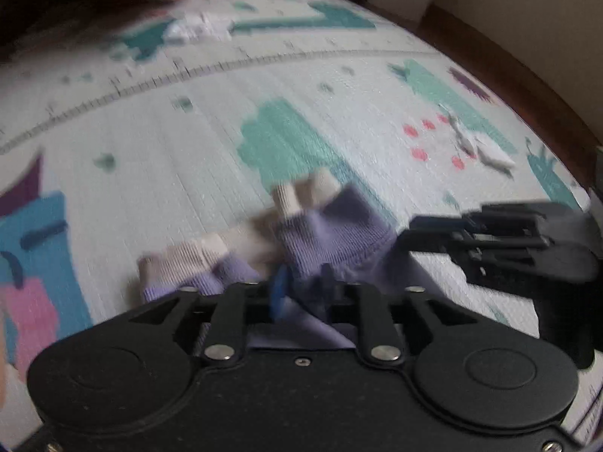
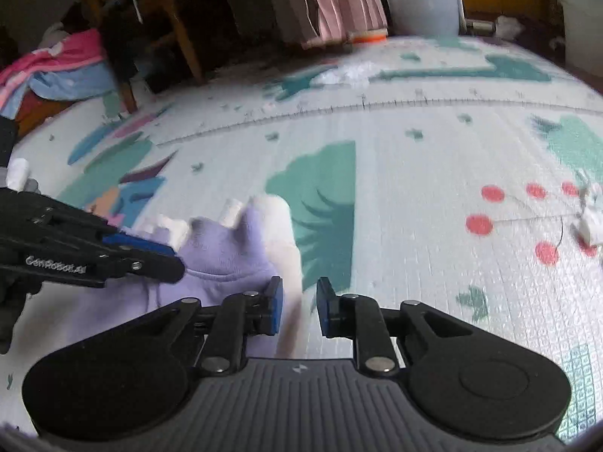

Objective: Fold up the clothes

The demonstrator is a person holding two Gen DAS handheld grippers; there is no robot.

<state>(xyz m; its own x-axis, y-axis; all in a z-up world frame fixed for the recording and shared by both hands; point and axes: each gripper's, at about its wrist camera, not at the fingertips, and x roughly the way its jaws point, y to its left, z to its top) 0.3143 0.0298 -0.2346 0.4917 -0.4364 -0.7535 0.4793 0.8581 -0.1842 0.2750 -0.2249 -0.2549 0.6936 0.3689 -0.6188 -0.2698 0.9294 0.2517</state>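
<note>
A small purple garment (image 1: 339, 237) with cream cuffs (image 1: 188, 260) lies crumpled on a patterned play mat (image 1: 169, 143). My left gripper (image 1: 301, 290) sits low over it, shut on a bunch of its purple cloth, with one blue pad showing. In the right wrist view the garment (image 2: 222, 248) lies at lower left, and the left gripper (image 2: 173, 260) pinches its edge from the left. My right gripper (image 2: 299, 301) is open: a pale strip of the garment runs between its blue pads, and mat shows beside it. From the left wrist view the right gripper (image 1: 409, 231) reaches in from the right, at the garment's edge.
White scraps (image 2: 588, 218) lie on the mat at the right near red dots. A white cloth (image 2: 346, 73) lies far back. A pile of pink and blue clothes (image 2: 64, 71) and a wooden chair leg (image 2: 184, 41) stand at the far left, off the mat.
</note>
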